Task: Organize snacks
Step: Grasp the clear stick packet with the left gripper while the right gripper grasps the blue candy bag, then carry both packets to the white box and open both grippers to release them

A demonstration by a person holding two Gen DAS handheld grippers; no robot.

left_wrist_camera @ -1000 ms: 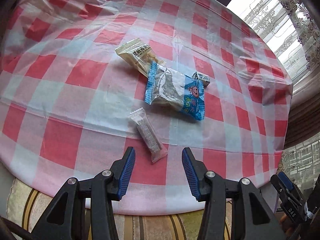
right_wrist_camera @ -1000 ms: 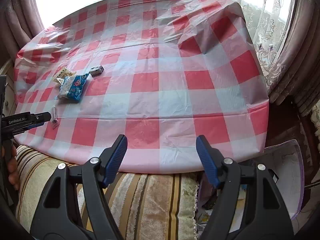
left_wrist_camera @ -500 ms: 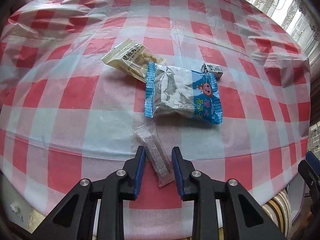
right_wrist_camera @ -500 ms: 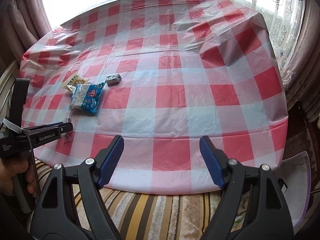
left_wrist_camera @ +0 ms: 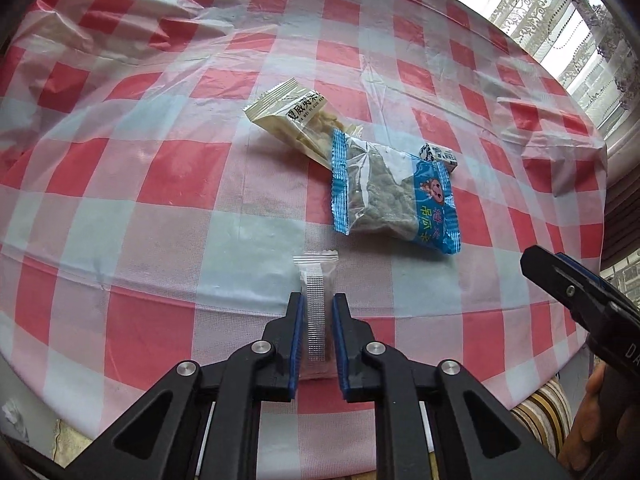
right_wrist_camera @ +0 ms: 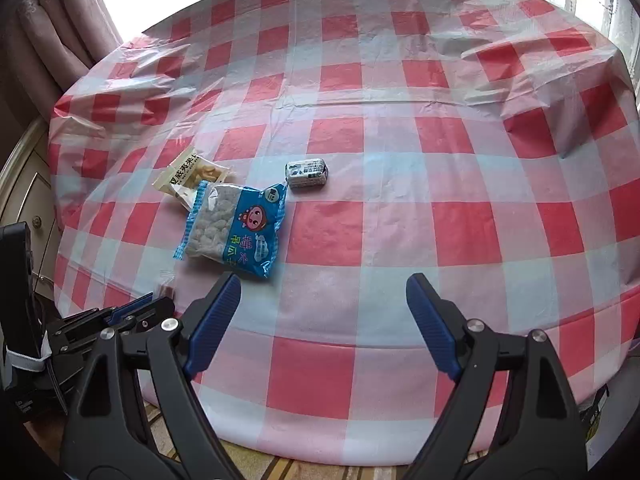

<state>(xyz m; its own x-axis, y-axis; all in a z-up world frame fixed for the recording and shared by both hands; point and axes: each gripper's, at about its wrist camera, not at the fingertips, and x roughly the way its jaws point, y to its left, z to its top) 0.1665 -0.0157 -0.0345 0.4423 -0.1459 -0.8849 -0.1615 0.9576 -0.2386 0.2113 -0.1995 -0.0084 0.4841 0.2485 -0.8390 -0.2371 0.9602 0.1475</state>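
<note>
A slim clear-wrapped snack bar (left_wrist_camera: 317, 300) lies near the front edge of the checked table, and my left gripper (left_wrist_camera: 316, 306) is shut on it, blue pads against both long sides. Beyond it lie a blue snack bag (left_wrist_camera: 394, 192), a cream snack packet (left_wrist_camera: 294, 118) partly under the bag, and a small grey wrapped block (left_wrist_camera: 440, 156). My right gripper (right_wrist_camera: 322, 292) hovers over the front of the table, right of the blue snack bag (right_wrist_camera: 234, 230). Its jaws are opening with nothing between them. The grey block (right_wrist_camera: 307, 174) lies beyond it.
A red-and-white checked plastic cloth (right_wrist_camera: 400, 220) covers the round table, wrinkled at the back and right. A striped cushion (right_wrist_camera: 320, 468) sits below the front edge. Curtains (right_wrist_camera: 60, 32) and a bright window stand behind. A person's hand (left_wrist_camera: 596, 420) holds the right tool.
My left jaws closed around the snack bar, which turned to point straight away. The right gripper moved left toward the snacks and its jaws widened.
</note>
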